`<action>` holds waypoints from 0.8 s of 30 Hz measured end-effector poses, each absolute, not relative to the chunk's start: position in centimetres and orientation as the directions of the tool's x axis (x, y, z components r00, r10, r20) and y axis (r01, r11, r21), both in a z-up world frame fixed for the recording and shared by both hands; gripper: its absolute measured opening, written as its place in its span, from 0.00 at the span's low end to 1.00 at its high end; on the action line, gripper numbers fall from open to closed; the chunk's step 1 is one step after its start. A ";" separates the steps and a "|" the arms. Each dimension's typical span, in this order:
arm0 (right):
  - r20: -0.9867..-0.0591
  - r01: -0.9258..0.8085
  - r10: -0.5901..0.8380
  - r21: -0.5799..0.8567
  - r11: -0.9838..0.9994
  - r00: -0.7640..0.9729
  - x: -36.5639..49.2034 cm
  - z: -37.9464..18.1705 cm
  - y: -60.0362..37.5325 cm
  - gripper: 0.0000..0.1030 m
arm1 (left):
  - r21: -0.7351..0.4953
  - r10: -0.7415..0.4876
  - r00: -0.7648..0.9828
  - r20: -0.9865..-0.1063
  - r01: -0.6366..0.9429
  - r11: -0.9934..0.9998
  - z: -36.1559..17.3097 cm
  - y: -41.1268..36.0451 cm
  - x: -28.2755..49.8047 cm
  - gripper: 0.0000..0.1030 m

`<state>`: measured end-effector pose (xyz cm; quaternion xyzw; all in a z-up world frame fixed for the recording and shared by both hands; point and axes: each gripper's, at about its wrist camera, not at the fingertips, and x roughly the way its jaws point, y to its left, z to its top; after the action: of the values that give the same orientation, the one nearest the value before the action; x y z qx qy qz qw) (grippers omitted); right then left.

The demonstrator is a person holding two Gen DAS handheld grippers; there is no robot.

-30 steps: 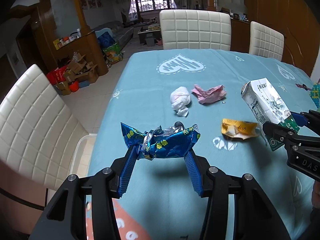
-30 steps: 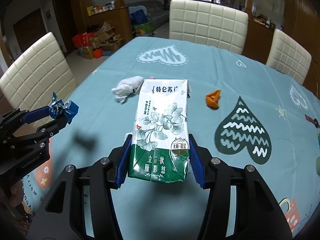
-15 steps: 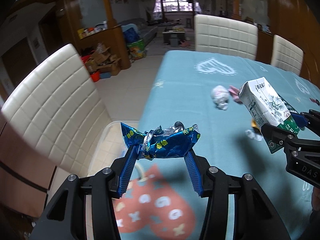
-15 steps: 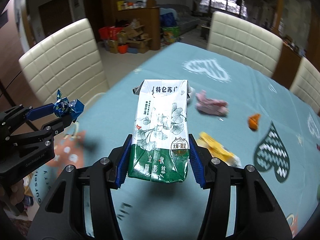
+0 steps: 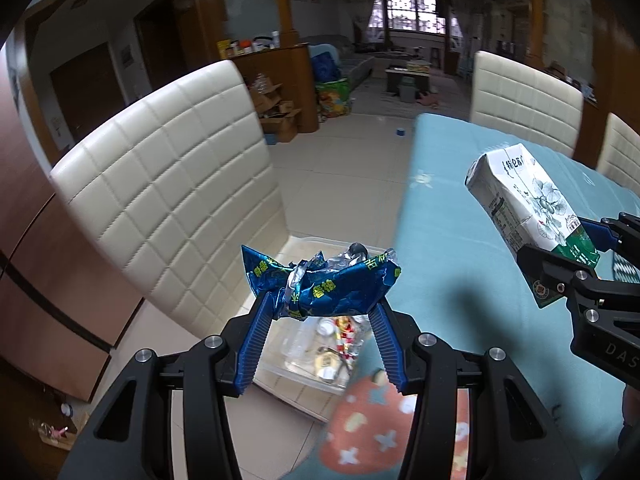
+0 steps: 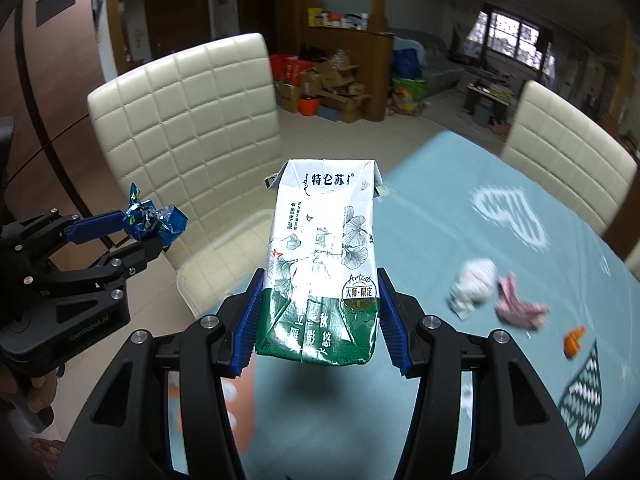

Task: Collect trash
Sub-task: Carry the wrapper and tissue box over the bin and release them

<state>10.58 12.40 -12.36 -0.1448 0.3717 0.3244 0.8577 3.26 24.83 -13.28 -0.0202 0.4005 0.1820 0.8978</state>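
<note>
Beside the teal tablecloth (image 5: 452, 240), a clear plastic bin (image 5: 308, 356) of trash sits on the floor below the left gripper (image 5: 320, 312), whose jaws are clamped on a crumpled blue foil wrapper (image 5: 320, 286). Off to its right, the right gripper (image 6: 318, 320) holds its jaws wide, pinching a green-and-white milk carton (image 6: 324, 256) by its lower sides above the table edge.

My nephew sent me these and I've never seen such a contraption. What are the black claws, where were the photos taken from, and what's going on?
They are two hand-held grippers, each carried by a person, with a fisheye camera looking along its fingers. The left hand-held gripper pinches a crumpled blue wrapper above a clear bin of trash on the floor beside a cream chair. The right hand-held gripper clamps a milk carton. On the teal tablecloth lie a white wad, pink paper and an orange scrap.
</note>
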 end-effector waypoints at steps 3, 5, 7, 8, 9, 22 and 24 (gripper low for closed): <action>-0.730 -0.684 0.464 -0.007 0.729 0.502 11.1 -12.2 14.4 0.53 | 0.097 0.314 0.608 -0.729 -0.362 0.927 -13.3 26.4 3.7 0.49; -0.729 -0.697 0.472 -0.010 0.717 0.496 11.3 -12.1 15.5 0.53 | 0.095 0.318 0.609 -0.726 -0.369 0.925 -13.2 26.9 3.9 0.49; -0.727 -0.707 0.477 -0.016 0.707 0.493 11.7 -12.1 16.4 0.53 | 0.087 0.316 0.613 -0.724 -0.373 0.924 -13.1 27.4 4.2 0.51; -0.727 -0.709 0.477 -0.019 0.705 0.494 11.9 -12.1 16.6 0.53 | 0.079 0.310 0.615 -0.726 -0.372 0.925 -13.2 27.7 4.5 0.52; -0.728 -0.710 0.475 -0.021 0.704 0.494 12.1 -12.1 16.9 0.53 | 0.069 0.300 0.617 -0.727 -0.369 0.927 -13.2 27.9 4.8 0.54; -0.775 -0.717 0.440 -0.024 0.697 0.454 14.7 -14.4 19.2 0.53 | 0.034 0.284 0.573 -0.769 -0.406 0.913 -15.7 30.5 6.7 0.71; -0.777 -0.726 0.446 -0.021 0.688 0.445 14.8 -14.6 19.9 0.53 | 0.038 0.289 0.564 -0.774 -0.415 0.909 -16.0 30.8 6.5 0.71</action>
<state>14.78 19.85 -14.56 -0.1789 0.3915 0.3524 0.8310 6.54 30.80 -16.00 -0.0744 0.4221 0.1998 0.8812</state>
